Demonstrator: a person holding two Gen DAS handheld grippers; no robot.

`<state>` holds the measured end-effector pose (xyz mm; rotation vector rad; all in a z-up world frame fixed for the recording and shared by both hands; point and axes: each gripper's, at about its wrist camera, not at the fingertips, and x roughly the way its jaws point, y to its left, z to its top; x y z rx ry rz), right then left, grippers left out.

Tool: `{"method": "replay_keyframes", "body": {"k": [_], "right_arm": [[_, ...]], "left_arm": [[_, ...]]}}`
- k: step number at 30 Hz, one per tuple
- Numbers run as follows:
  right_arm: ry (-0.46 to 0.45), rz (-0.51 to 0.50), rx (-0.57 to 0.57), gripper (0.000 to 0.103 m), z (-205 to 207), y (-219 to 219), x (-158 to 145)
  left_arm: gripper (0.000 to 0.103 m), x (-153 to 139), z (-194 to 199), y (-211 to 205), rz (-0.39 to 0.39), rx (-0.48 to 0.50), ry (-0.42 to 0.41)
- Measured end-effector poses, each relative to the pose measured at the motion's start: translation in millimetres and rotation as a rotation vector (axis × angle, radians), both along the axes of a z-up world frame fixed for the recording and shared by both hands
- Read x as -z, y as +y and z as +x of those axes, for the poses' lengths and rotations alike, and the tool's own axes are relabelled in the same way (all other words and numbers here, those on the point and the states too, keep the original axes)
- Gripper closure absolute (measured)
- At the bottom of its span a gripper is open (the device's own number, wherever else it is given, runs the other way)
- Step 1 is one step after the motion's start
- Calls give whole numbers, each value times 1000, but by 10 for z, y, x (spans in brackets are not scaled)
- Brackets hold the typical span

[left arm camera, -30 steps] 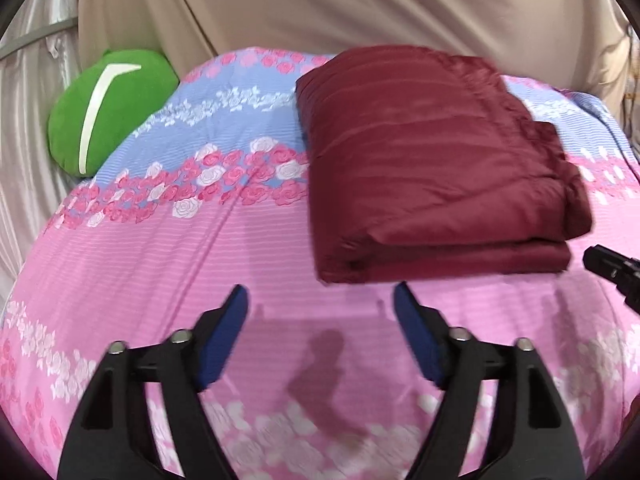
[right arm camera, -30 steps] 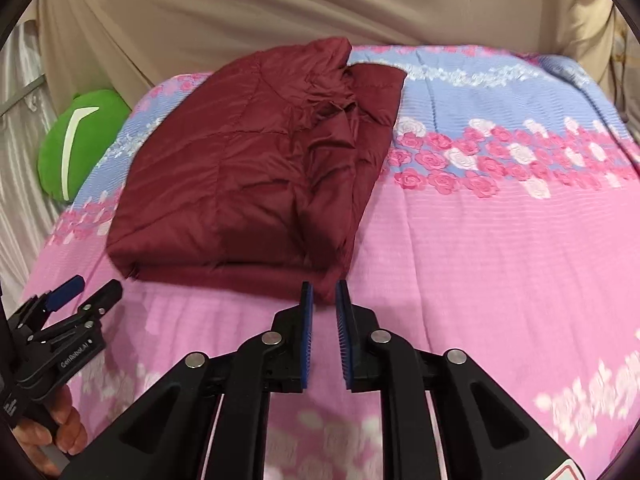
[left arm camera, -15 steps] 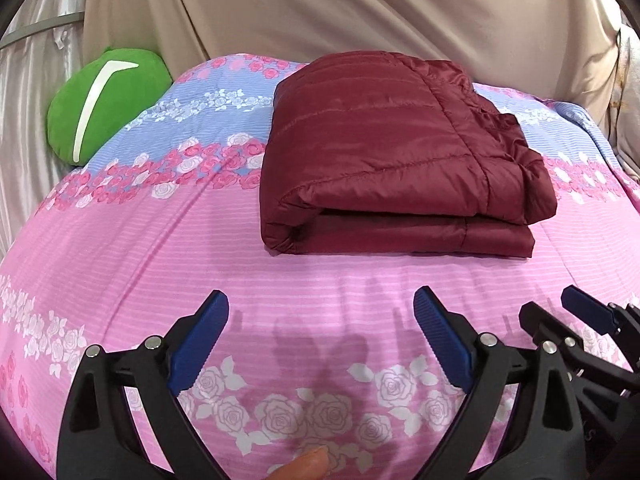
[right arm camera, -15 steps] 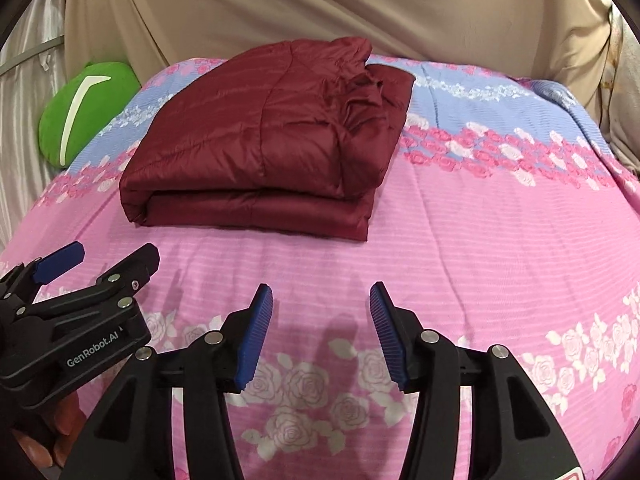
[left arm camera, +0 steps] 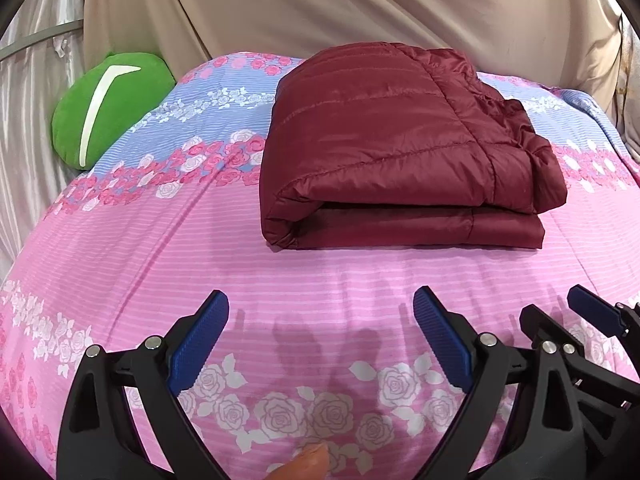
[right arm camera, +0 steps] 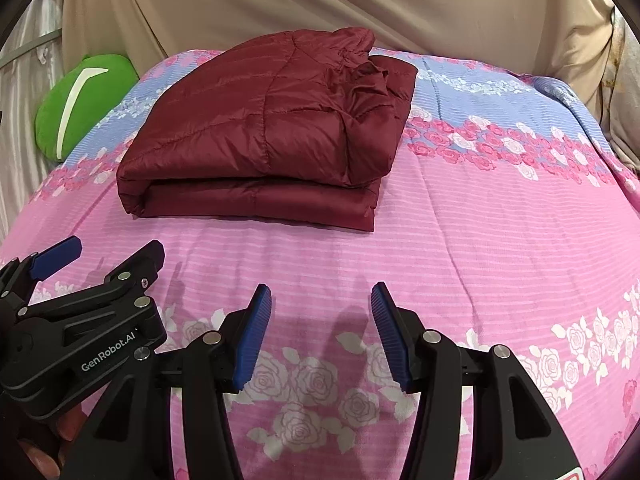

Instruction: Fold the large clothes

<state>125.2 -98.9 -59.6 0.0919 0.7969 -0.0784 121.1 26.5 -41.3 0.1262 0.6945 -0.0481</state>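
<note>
The maroon jacket lies folded on the bed, seemingly finished; both tongs are held apart, empty.

Folded jacket lies on bedspread; cushion apparently at its far-left edge.

I see a dark maroon quilted puffer jacket at frame centre on a pink striped bedsheet with white and pink roses and a blue band. Upper left, a green round cushion bears a white stripe. My black grippers' blue ribbed pads sit low.
</note>
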Motion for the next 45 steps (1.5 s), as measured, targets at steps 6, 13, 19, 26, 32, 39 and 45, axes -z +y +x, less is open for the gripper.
{"method": "replay_keyframes", "body": {"k": [6, 13, 19, 26, 32, 39, 45], "right_arm": [[-9, -8, 7, 52, -15, 24, -7], [-16, -17, 16, 52, -37, 59, -18], [-21, -28, 21, 52, -44, 71, -27], [-30, -39, 26, 52, -53, 69, -43], [-30, -39, 27, 52, -58, 86, -47], [-29, -38, 28, 52, -61, 88, -46], [-30, -39, 28, 52, -62, 87, -45]], "left_arm": [[12, -5, -4, -1, 3, -2, -4], [12, -15, -23, 4, 10, -4, -13], [12, -19, -27, 6, 11, -5, -14], [13, -34, -34, 9, 19, -9, -19], [13, -33, -44, 10, 23, -10, -23], [14, -41, -51, 8, 26, -13, -26], [15, -49, -72, -11, 34, -16, -36]]}}
